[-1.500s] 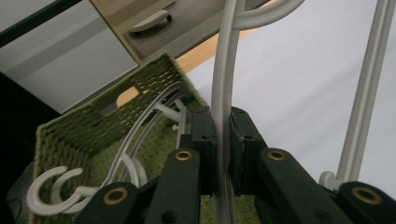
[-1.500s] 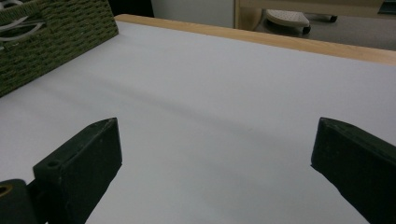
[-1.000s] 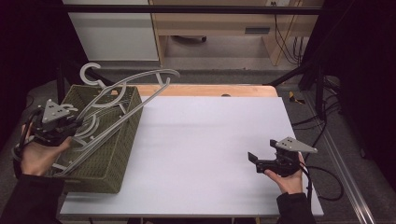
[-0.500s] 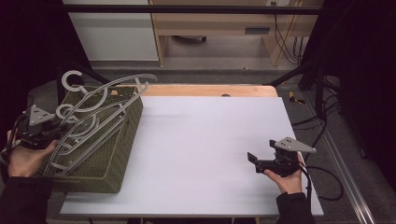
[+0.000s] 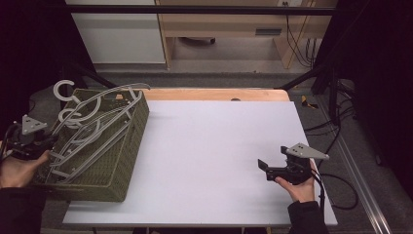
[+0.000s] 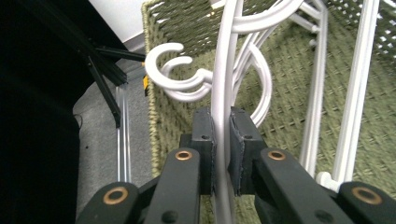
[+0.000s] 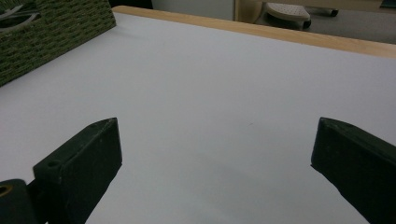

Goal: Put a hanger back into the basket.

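While the right gripper (image 5: 265,169) stays put over the table (image 5: 214,146), jaws spread and empty, the left gripper (image 6: 222,140), clenched on a white hanger (image 6: 223,84), has dragged the basket (image 5: 122,165) further left. Its near corner now overhangs the table edge, and the tangled hangers are hard to count.

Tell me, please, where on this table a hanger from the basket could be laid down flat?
The white tabletop lies bare between the green woven basket and the right gripper, back to the wooden edge strip. The left side is crowded: white hangers fill the basket, and the left gripper is clamped on one.
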A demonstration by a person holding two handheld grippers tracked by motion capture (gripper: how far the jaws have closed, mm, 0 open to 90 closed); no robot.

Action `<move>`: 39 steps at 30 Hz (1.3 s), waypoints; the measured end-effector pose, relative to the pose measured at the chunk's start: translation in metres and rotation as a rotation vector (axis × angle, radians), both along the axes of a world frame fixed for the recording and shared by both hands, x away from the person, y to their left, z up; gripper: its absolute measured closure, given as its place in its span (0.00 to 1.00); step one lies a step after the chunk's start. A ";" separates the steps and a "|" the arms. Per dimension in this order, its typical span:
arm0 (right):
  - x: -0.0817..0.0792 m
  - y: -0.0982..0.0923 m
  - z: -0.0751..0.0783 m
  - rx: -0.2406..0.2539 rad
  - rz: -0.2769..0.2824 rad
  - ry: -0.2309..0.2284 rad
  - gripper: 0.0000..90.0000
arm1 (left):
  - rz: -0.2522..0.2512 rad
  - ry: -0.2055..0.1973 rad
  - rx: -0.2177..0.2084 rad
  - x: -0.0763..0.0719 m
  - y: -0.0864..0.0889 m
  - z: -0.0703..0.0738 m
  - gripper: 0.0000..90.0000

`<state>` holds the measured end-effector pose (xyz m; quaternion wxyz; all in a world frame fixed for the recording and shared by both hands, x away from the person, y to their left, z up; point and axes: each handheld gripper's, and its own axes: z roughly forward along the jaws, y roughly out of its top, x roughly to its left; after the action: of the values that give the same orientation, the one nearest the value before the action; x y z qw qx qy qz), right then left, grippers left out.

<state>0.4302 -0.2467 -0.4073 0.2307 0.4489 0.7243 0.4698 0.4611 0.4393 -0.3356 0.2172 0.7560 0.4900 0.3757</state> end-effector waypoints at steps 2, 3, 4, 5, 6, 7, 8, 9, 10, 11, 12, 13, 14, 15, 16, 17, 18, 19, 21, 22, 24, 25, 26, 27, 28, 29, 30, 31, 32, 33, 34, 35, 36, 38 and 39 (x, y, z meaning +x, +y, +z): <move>0.000 0.000 0.000 0.000 0.000 0.000 0.02 | 0.006 0.003 -0.002 -0.001 0.003 -0.001 0.91; 0.000 0.000 0.000 0.001 -0.001 -0.001 0.02 | 0.008 0.005 -0.001 -0.002 0.005 -0.002 0.91; 0.000 0.000 0.000 0.001 0.000 -0.001 0.02 | 0.011 0.001 0.003 -0.002 0.007 -0.002 0.91; 0.000 0.000 0.000 0.001 -0.001 -0.001 0.02 | 0.011 0.007 0.007 -0.002 0.008 -0.003 0.91; 0.000 0.000 0.000 0.001 -0.001 -0.001 0.02 | 0.014 0.007 0.011 -0.003 0.010 -0.003 0.91; 0.000 0.000 0.000 0.001 -0.001 -0.001 0.02 | 0.016 0.007 0.012 -0.003 0.011 -0.004 0.91; 0.000 0.000 0.000 0.000 0.000 -0.001 0.02 | 0.018 0.011 0.017 -0.004 0.013 -0.004 0.91; 0.000 0.000 0.000 0.000 0.000 -0.001 0.02 | 0.020 0.011 0.014 -0.005 0.016 -0.004 0.91; 0.000 0.000 0.000 0.000 0.000 -0.001 0.02 | 0.023 0.013 0.012 -0.006 0.017 -0.005 0.91; 0.000 0.000 0.000 0.000 0.000 -0.001 0.02 | 0.024 0.019 0.015 -0.006 0.019 -0.005 0.91; 0.000 0.000 0.000 0.000 0.000 -0.001 0.02 | 0.026 0.017 0.011 -0.007 0.020 -0.006 0.91; 0.000 0.000 0.000 0.000 0.000 -0.001 0.02 | 0.024 0.027 0.018 -0.007 0.022 -0.007 0.91; 0.000 0.000 0.000 -0.003 0.001 -0.001 0.02 | 0.030 0.029 0.015 -0.008 0.023 -0.008 0.91; 0.000 0.000 0.000 -0.003 0.001 0.000 0.02 | 0.033 0.026 0.014 -0.008 0.024 -0.009 0.91; 0.000 0.000 0.000 -0.004 0.005 0.000 0.02 | 0.033 0.030 0.012 -0.008 0.025 -0.009 0.91; 0.000 0.000 0.000 -0.003 0.005 0.001 0.02 | 0.037 0.034 0.014 -0.007 0.026 -0.010 0.91; 0.000 0.000 -0.001 -0.003 0.005 0.001 0.02 | 0.038 0.035 0.014 -0.007 0.027 -0.012 0.91; 0.000 0.000 -0.001 -0.003 0.005 0.002 0.02 | 0.039 0.043 0.019 -0.007 0.027 -0.013 0.91; 0.000 0.000 -0.001 -0.003 0.005 0.002 0.02 | 0.036 0.057 0.025 -0.007 0.026 -0.016 0.91; 0.000 0.001 -0.001 -0.003 0.002 0.002 0.02 | 0.037 0.060 0.040 -0.006 0.025 -0.019 0.91; 0.000 0.001 -0.001 -0.005 0.001 0.003 0.02 | 0.034 0.076 0.051 -0.004 0.022 -0.024 0.91; 0.000 0.001 -0.001 -0.005 0.001 0.003 0.02 | 0.028 0.082 0.044 -0.004 0.020 -0.025 0.91; 0.000 0.000 -0.001 -0.004 0.002 0.003 0.02 | 0.026 0.091 0.039 -0.003 0.019 -0.027 0.91; 0.000 0.000 -0.001 -0.007 0.003 0.003 0.02 | 0.028 0.098 0.034 -0.003 0.017 -0.028 0.91; 0.000 0.000 -0.001 -0.006 0.003 0.003 0.02 | 0.027 0.106 0.033 -0.002 0.015 -0.029 0.91; 0.000 0.000 -0.001 -0.004 0.005 0.002 0.02 | 0.023 0.110 0.019 -0.002 0.013 -0.031 0.91; 0.000 0.000 -0.001 -0.005 0.005 0.000 0.02 | 0.023 0.122 0.011 -0.002 0.012 -0.032 0.91; 0.000 0.000 -0.001 -0.005 0.004 0.000 0.02 | 0.029 0.119 0.021 -0.002 0.010 -0.034 0.91; 0.000 0.000 -0.001 -0.003 0.001 0.000 0.02 | 0.032 0.125 0.017 -0.002 0.008 -0.034 0.91; 0.000 0.000 -0.001 -0.004 0.004 0.000 0.02 | 0.027 0.143 0.012 -0.002 0.007 -0.035 0.91; 0.000 -0.001 -0.001 -0.009 0.004 -0.001 0.02 | 0.028 0.164 0.009 -0.001 0.006 -0.037 0.91; 0.000 0.000 -0.001 -0.007 0.002 0.002 0.02 | 0.022 0.183 0.009 0.001 0.004 -0.039 0.90; 0.000 0.000 -0.001 -0.007 0.002 0.003 0.02 | 0.027 0.180 0.012 0.002 0.001 -0.041 0.90; 0.000 0.000 -0.001 -0.005 0.003 0.002 0.02 | 0.031 0.203 0.027 0.003 -0.001 -0.043 0.90; 0.000 0.000 -0.001 -0.004 0.003 0.001 0.02 | 0.027 0.210 0.036 0.003 -0.001 -0.044 0.89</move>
<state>0.4301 -0.2469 -0.4080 0.2305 0.4479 0.7259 0.4684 0.4638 0.4380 -0.3797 0.1462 0.7884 0.5133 0.3060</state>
